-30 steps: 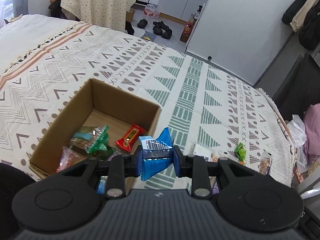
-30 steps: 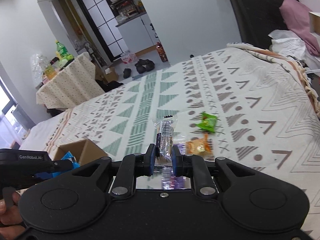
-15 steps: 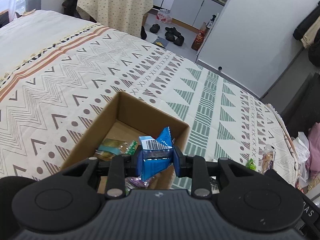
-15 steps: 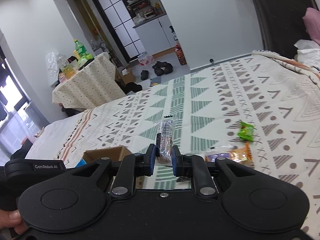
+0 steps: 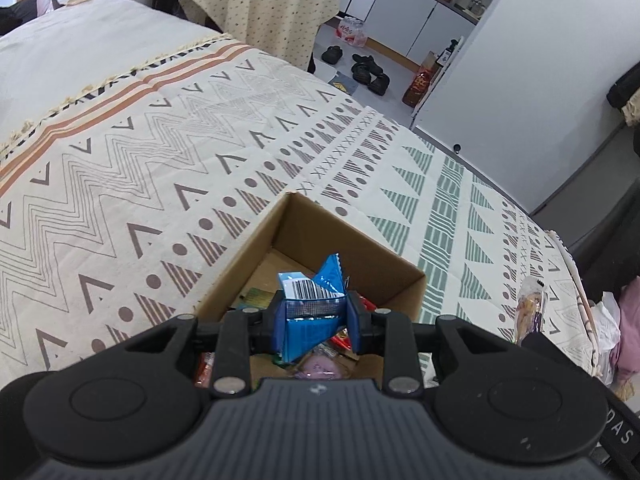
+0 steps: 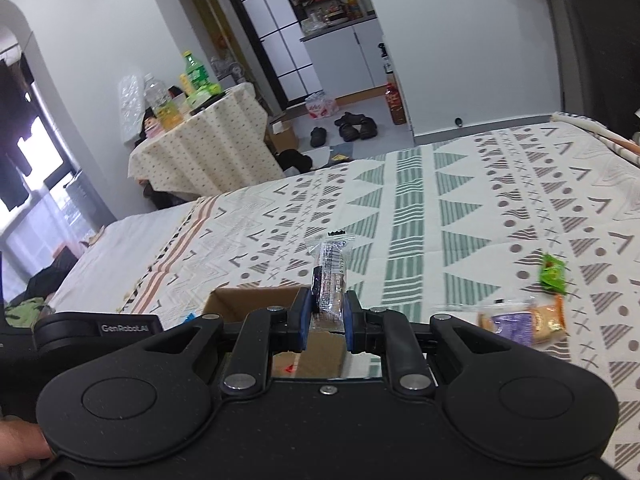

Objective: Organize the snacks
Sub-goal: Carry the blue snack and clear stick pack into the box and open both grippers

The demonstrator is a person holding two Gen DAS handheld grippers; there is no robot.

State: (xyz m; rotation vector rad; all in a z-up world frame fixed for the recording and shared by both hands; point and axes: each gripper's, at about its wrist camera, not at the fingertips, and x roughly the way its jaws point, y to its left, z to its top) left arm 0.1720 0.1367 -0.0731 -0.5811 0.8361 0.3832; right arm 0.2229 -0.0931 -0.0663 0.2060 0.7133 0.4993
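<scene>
Your left gripper (image 5: 315, 316) is clamped on a crinkled blue foil packet (image 5: 310, 312) with a printed barcode, held above the open corrugated cardboard box (image 5: 248, 248), where glossy wrappers lie. Your right gripper (image 6: 327, 318) is clamped on a clear, ridged-seal snack bar (image 6: 330, 276), held upright above the box's near edge. A green packet (image 6: 552, 274) and orange-purple packs (image 6: 520, 320) lie on the woven patterned bedspread (image 6: 420, 208).
</scene>
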